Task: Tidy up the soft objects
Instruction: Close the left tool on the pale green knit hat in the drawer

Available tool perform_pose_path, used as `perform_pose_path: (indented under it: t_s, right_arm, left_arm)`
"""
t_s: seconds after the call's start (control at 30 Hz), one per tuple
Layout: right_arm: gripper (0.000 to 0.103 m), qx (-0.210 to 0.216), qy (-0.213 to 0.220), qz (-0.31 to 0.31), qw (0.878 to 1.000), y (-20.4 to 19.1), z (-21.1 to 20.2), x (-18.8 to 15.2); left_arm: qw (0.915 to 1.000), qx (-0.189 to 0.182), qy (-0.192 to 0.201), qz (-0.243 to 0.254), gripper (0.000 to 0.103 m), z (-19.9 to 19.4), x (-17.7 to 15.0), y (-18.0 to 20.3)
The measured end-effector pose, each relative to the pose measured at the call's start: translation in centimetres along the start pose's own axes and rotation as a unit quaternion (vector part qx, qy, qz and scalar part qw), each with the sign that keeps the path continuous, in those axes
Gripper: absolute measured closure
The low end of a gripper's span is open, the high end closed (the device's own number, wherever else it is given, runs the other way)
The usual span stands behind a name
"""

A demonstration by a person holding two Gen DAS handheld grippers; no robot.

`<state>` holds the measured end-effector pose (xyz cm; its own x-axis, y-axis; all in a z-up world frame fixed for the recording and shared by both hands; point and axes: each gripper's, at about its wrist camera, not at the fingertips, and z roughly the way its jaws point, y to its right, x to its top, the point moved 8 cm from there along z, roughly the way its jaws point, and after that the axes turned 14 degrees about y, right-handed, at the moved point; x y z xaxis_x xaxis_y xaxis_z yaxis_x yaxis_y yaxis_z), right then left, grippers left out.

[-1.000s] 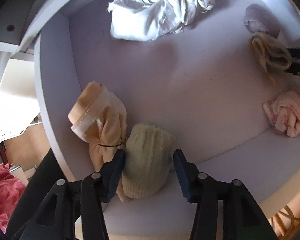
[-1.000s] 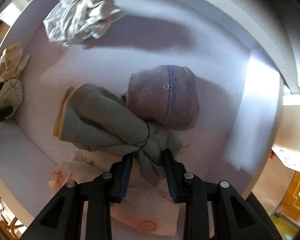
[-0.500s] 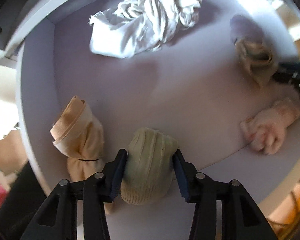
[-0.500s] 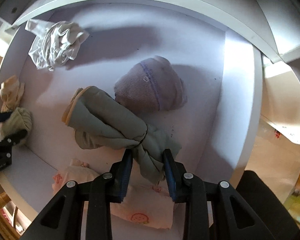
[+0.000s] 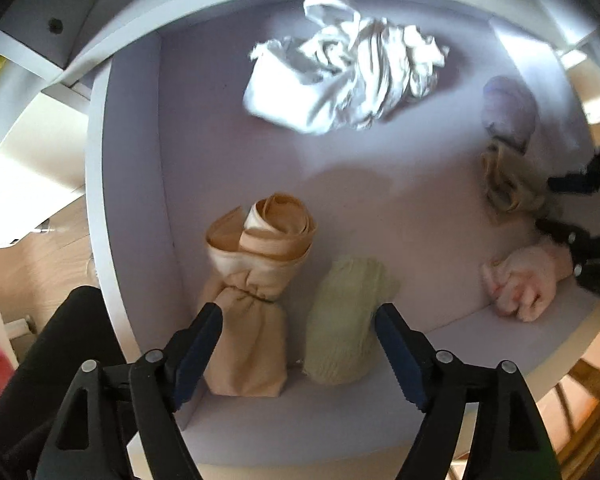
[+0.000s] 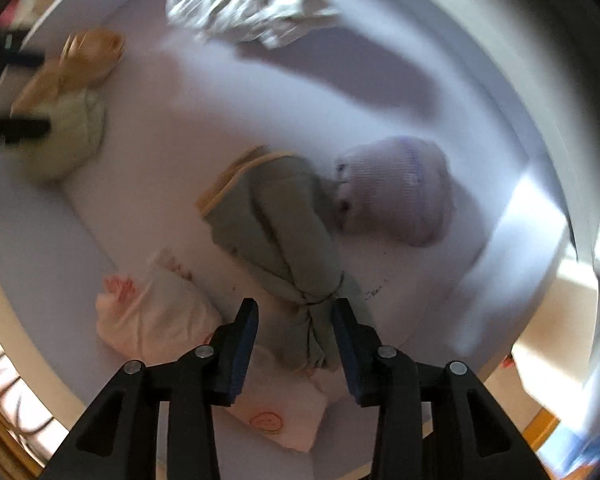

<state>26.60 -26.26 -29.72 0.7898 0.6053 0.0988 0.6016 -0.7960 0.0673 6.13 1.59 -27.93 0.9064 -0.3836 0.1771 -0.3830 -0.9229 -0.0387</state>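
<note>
Left wrist view: left tongs [image 5: 298, 354] are opening, clear of the yellow-green roll [image 5: 346, 320] at lower centre beside the peach bundle [image 5: 256, 280]. Right tongs [image 6: 294, 344] are opening around the grey-green bundle [image 6: 284, 236]; each should lift straight off without dragging fabric.

Six soft things are lying in one pale drawer [image 5: 132, 184]. Four are sitting as rolled bundles: one peach [image 5: 256, 264], one pale yellow-green [image 5: 344, 320], one grey-green [image 6: 284, 224] and one pink printed [image 6: 160, 312]. One lilac knitted piece [image 6: 400, 192] and one crumpled white cloth [image 5: 340, 84] are making up the rest, with two grippers showing above them.
</note>
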Motion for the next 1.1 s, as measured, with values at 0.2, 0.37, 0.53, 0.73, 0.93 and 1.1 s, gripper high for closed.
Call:
perform_pose_path:
  t_s: [0.2,0.37,0.53,0.73,0.93,1.1]
  right_arm:
    - [0.064,-0.031,-0.005,0.014,0.999,1.1,1.6,0.5]
    - [0.068,-0.033,-0.001,0.056,0.998,2.5,1.9,0.2]
    - [0.069,-0.040,0.003,0.057,0.998,3.0,2.1,0.0]
    - [0.073,-0.030,0.023,0.103,0.994,2.0,0.5,0.4]
    - [0.073,0.014,0.052,0.184,0.981,2.7,-1.9,0.4]
    - [0.073,0.021,0.059,0.198,0.978,2.3,-4.3,0.0]
  left_arm:
    - [0.9998,-0.017,-0.014,0.001,0.022,1.2,-0.5,1.5]
    - [0.9988,-0.041,-0.019,0.016,0.024,1.9,0.2,3.3]
    - [0.9973,-0.053,-0.045,0.025,0.024,2.0,-0.5,5.2]
    - [0.9980,-0.032,-0.054,-0.004,0.055,3.5,0.0,4.4]
    - [0.9987,-0.020,-0.044,0.013,0.055,4.0,0.7,5.1]
    - [0.9987,-0.011,-0.045,0.021,0.055,4.8,-0.7,7.6]
